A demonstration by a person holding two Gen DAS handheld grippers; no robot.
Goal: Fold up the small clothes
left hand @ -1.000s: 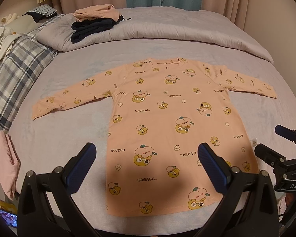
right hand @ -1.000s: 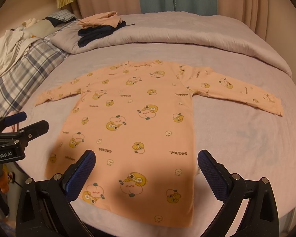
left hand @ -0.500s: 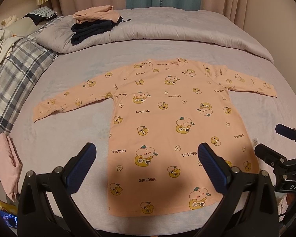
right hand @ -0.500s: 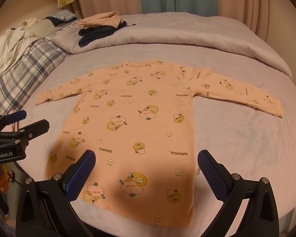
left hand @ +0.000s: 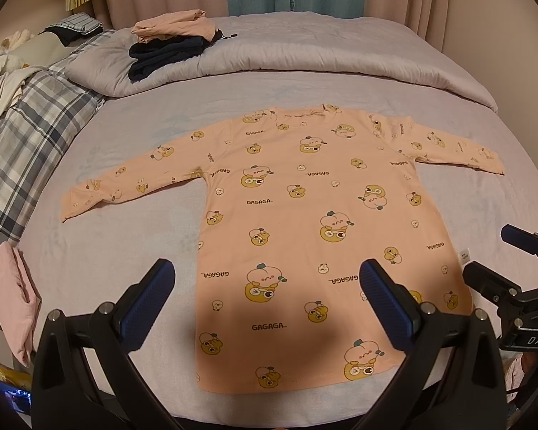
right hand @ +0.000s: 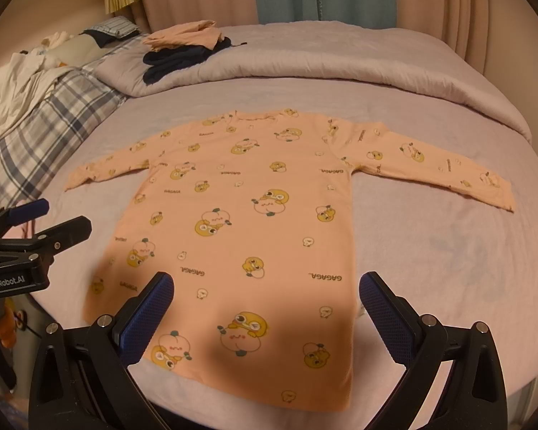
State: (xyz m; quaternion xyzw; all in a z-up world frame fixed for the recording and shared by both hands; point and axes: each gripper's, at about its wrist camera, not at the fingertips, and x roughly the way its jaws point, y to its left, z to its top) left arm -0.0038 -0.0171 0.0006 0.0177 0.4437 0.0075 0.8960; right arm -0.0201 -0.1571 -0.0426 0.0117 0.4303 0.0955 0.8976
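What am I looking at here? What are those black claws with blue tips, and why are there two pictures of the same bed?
Those claws are two hand-held grippers; a person carries one in each hand. Each has a wide-angle camera looking out along its two fingers, hence two pictures.

One picture is from the left gripper; the other gripper shows at its right edge. The other picture is from the right gripper; the left one shows at its left edge. Both are open and hold nothing.

On the bed a peach shirt with cartoon prints lies flat, sleeves spread, ready for folding. Further back a small stack of clothes sits on a rolled duvet. A plaid blanket lies at the left.
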